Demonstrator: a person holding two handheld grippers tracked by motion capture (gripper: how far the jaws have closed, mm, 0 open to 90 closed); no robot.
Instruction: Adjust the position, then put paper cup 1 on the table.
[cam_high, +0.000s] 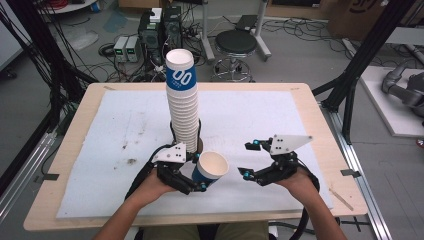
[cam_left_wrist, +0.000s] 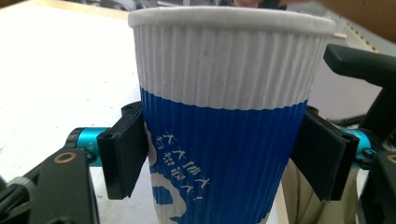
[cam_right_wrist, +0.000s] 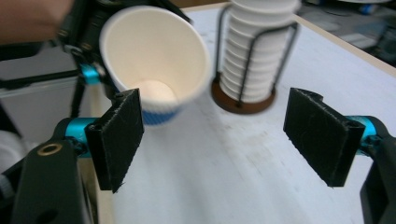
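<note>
Left gripper (cam_high: 199, 172) clamps the ribbed blue-and-white paper cup (cam_high: 209, 171), tilted toward three o'clock for handover. Right gripper (cam_high: 248, 159) waits there, jaws apart, empty.

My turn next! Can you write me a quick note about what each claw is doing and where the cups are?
Left claw: its pads sit against the sides of one blue-and-white paper cup, tilted, just above the white mat near the table's front.
Right claw: open, holding nothing, beside that cup.
Tall cup stack: standing in its wire holder mid-table.
Done: one cup is apart from the stack.
Left: probably set it upright on the mat or pass it to the right claw, then fetch more.
</note>
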